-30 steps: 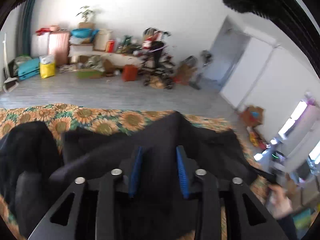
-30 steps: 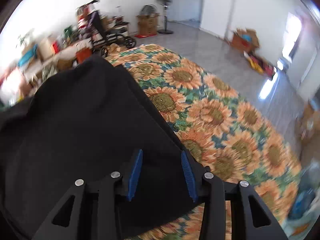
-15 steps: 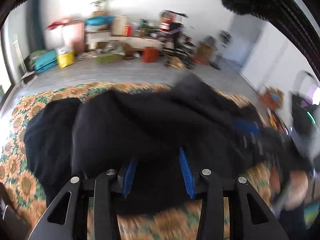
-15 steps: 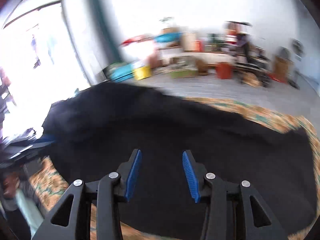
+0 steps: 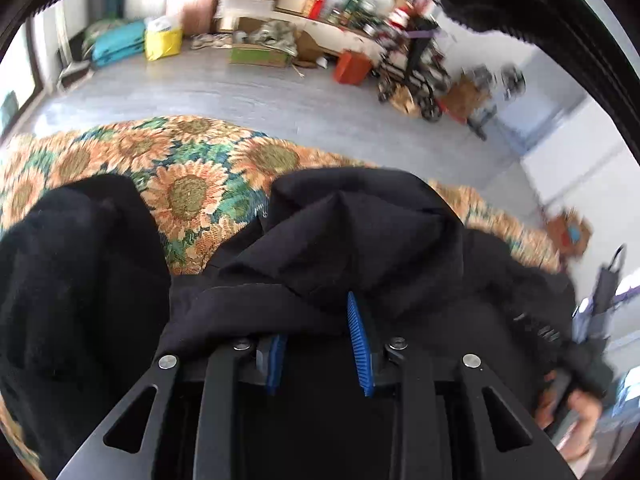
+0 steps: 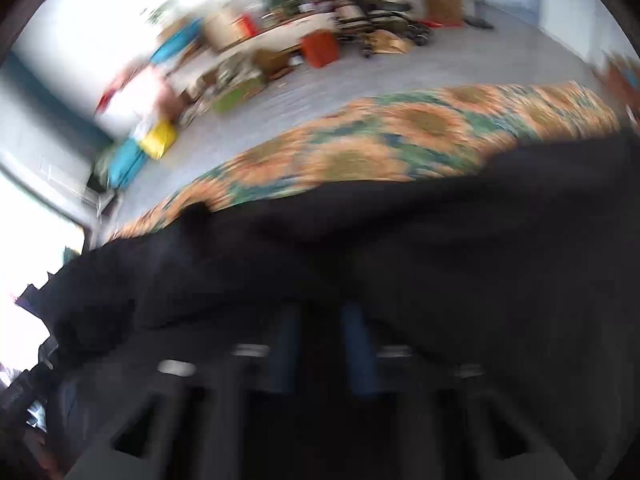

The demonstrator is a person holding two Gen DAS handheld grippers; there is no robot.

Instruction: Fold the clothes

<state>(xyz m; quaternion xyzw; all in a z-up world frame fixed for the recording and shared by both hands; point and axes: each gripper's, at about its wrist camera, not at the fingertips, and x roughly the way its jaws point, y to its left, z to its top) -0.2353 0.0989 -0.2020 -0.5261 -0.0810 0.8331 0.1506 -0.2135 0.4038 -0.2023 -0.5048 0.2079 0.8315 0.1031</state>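
Observation:
A black hooded garment (image 5: 360,220) lies bunched on a sunflower bedspread (image 5: 192,196). My left gripper (image 5: 316,312) points down at its hood. A fold of the cloth drapes over the left finger and lies between the blue pads. The jaws are closing, with a gap still showing between the pads. More black cloth (image 5: 80,280) is heaped at the left. The right wrist view is blurred. There the black garment (image 6: 440,260) covers the tips of my right gripper (image 6: 320,312), which is shut on the cloth. The bedspread (image 6: 400,140) shows beyond it.
A hand (image 5: 576,408) grips a dark handle at the lower right of the left wrist view. Grey floor (image 5: 240,92) lies beyond the bed. Boxes, bags, an orange bin (image 5: 352,68) and a stroller (image 5: 416,64) crowd the far wall.
The left gripper dropped closer to the hood, and cloth now lies over its left finger. The right gripper swept across the garment, and its pads drew together under the cloth.

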